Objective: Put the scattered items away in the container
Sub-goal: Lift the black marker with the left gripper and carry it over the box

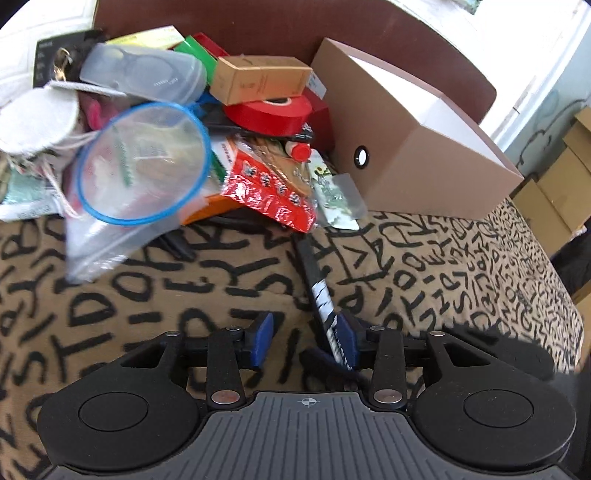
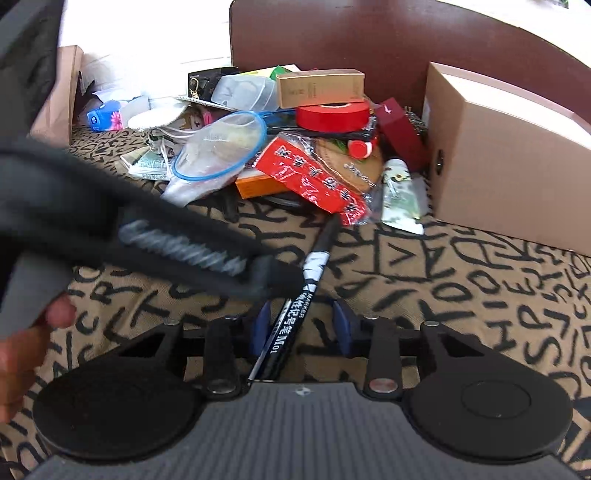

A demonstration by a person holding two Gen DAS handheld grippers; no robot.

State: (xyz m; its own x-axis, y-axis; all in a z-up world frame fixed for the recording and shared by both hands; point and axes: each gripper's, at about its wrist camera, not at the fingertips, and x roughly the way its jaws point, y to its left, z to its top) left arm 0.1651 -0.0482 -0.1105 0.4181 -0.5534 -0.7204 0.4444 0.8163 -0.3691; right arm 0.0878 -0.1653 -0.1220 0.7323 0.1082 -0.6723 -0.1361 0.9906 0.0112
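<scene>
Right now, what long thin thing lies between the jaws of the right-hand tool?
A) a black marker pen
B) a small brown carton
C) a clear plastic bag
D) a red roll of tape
A: in the right wrist view a black marker pen with white lettering lies on the patterned cloth between the blue pads of the right gripper.

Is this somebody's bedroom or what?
Probably a bedroom or spare room at home. The clutter sits on a letter-patterned blanket against a brown headboard, which looks like a bed. Cardboard boxes are stacked by the wall.
</scene>
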